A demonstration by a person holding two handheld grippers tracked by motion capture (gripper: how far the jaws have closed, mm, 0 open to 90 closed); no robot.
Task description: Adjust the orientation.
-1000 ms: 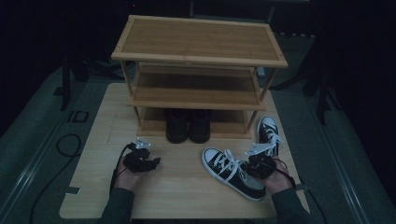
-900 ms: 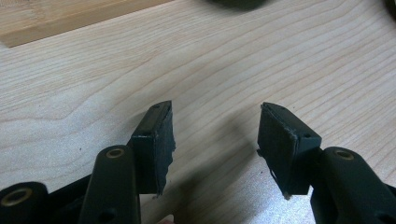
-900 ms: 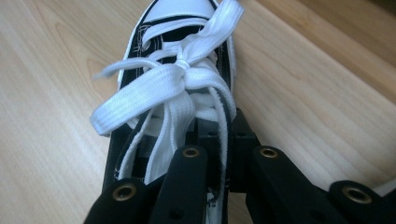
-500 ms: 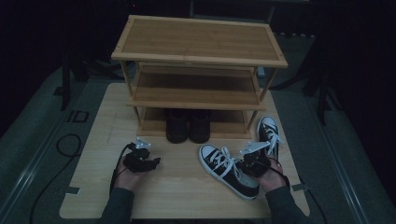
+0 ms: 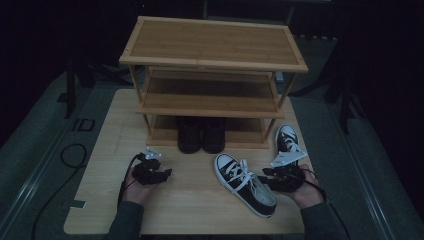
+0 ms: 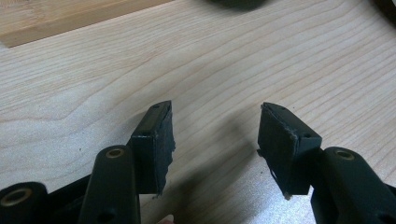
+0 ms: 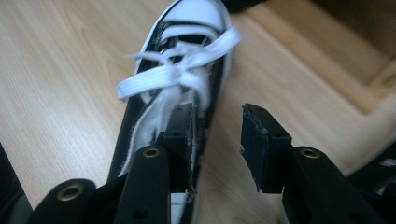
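Sneaker (image 5: 245, 183) has slid left with the right gripper (image 5: 278, 180).

Matt pale wood worktop (image 5: 200, 210); sneaker (image 7: 182, 79) black canvas, white rubber toe, flat cloth laces; fingers (image 6: 154, 140) matt black, ragged-edged.
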